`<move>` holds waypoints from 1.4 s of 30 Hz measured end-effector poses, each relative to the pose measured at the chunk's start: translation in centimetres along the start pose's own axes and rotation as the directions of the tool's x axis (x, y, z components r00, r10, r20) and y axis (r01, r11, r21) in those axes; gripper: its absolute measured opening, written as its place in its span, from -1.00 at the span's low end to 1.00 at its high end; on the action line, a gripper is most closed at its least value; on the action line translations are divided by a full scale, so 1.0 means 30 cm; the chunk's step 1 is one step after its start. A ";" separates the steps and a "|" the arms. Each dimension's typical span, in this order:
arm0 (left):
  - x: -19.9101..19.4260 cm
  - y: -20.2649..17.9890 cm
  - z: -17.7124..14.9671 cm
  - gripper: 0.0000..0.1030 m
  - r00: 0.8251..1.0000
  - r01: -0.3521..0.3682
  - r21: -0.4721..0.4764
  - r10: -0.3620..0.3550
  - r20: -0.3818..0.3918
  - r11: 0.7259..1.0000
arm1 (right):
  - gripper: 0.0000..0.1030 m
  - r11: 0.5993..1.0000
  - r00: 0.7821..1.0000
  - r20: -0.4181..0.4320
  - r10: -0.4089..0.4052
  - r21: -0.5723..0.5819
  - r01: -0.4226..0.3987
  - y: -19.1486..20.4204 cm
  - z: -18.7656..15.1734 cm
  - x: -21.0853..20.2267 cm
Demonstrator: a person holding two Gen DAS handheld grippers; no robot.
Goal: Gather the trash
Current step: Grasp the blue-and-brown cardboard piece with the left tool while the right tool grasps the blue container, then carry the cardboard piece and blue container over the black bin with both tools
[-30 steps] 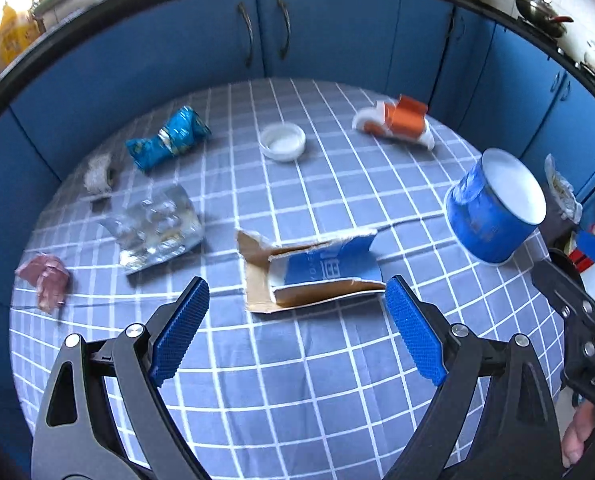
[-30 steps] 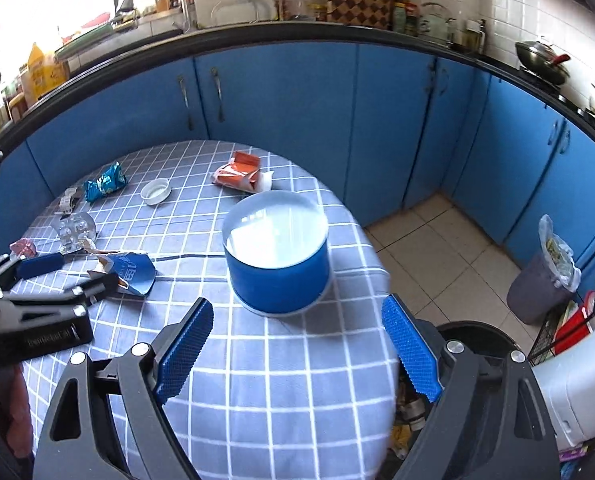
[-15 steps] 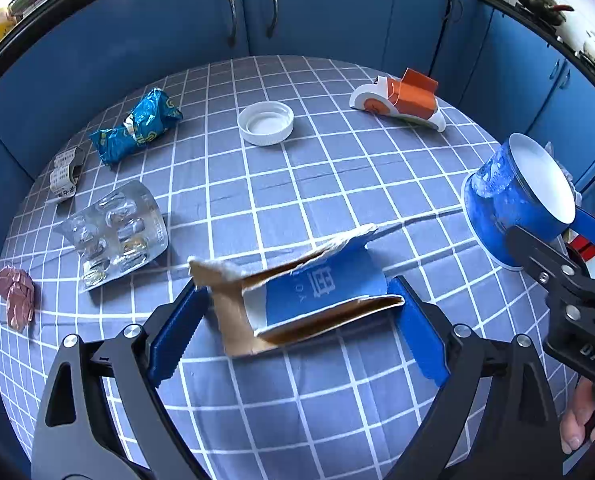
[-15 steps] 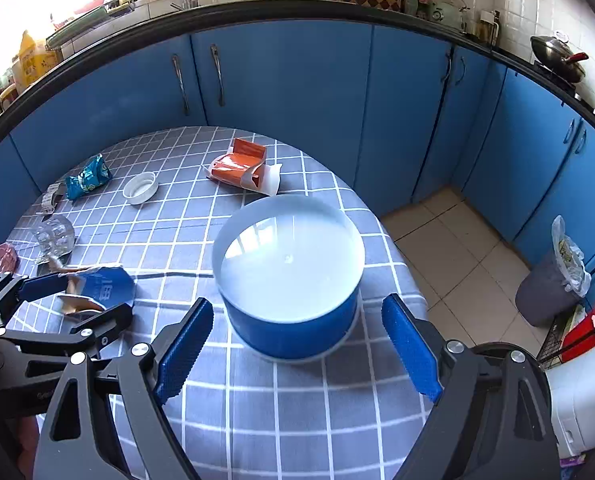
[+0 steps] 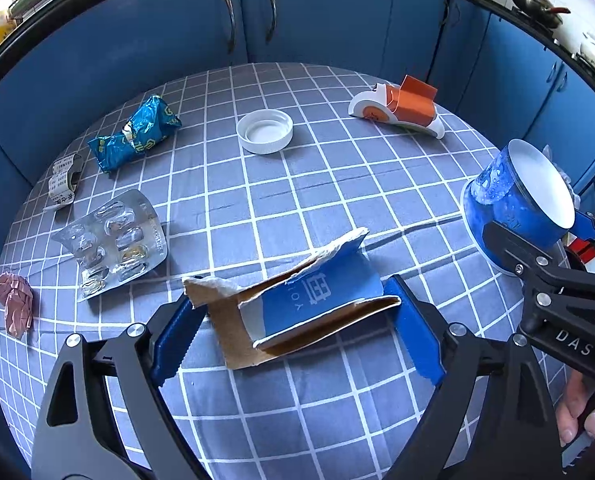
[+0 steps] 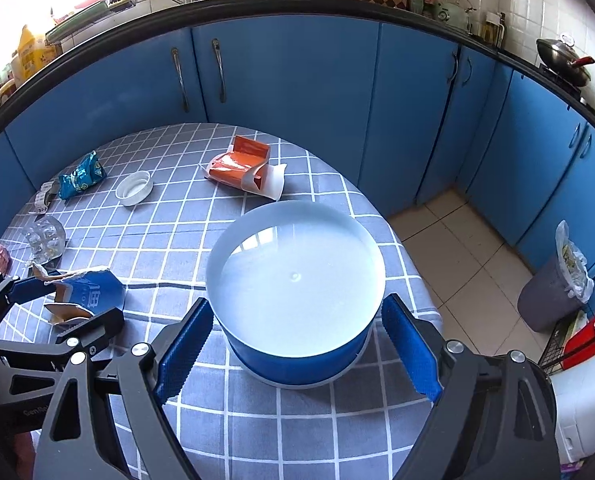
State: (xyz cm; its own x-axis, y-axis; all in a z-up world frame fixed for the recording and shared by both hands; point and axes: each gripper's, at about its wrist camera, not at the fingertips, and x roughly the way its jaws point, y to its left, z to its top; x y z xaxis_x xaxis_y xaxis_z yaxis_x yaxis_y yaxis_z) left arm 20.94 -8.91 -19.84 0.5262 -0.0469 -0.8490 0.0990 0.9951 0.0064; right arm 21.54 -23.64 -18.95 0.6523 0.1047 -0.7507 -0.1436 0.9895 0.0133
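In the left wrist view, the left gripper point(image 5: 293, 332) has its fingers spread wide on either side of the torn blue carton point(image 5: 297, 304), which lies on the checked counter point(image 5: 337, 412) between the pads; whether the pads touch the cardboard cannot be told. At about 9 o'clock from the carton lies a blister pack point(image 5: 113, 242), and farther out toward the counter edge a crumpled pink scrap point(image 5: 11, 304). At 3 o'clock the right gripper's black frame reaches in around the blue tub point(image 5: 517, 204). Beyond, at 11 o'clock, sit a folded paper slip point(image 5: 62, 180) and a blue snack wrapper point(image 5: 135, 134); at 12 o'clock a white cap point(image 5: 264, 131); at 1 o'clock an orange-and-white carton point(image 5: 401, 108).

In the right wrist view, the right gripper point(image 6: 297, 344) also stands wide, its fingers flanking the tub near the counter's right edge, with a gap showing on each side. The tub is upright with a pale white inside. At 3 o'clock, down on the tiled floor, stands a grey bin point(image 6: 553, 300) lined with a plastic bag. Blue cabinets point(image 6: 297, 80) close the far side.
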 end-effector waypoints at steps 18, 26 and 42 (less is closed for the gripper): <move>-0.126 0.004 -0.015 0.67 0.999 0.027 -0.016 -0.026 0.047 1.000 | 0.44 1.000 0.999 0.045 -0.014 -0.009 0.015 -0.006 -0.039 -0.152; -0.234 -0.023 -0.034 0.67 0.995 0.036 -0.012 -0.035 0.093 0.999 | 0.44 0.999 0.995 0.091 -0.037 -0.016 0.038 -0.013 -0.058 -0.285; -0.478 -0.084 -0.102 0.67 0.979 0.048 0.017 -0.051 0.199 0.999 | 0.44 0.997 0.977 0.196 -0.079 0.015 0.078 -0.032 -0.115 -0.564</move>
State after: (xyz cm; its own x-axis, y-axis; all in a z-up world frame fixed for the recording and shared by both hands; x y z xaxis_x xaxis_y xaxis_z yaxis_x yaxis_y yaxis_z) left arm 10.55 -10.48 -9.29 0.6782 -0.1139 -0.7260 0.1389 0.9900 -0.0255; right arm 8.06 -26.70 -8.54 0.7946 0.0434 -0.6056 -0.0813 0.9961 -0.0354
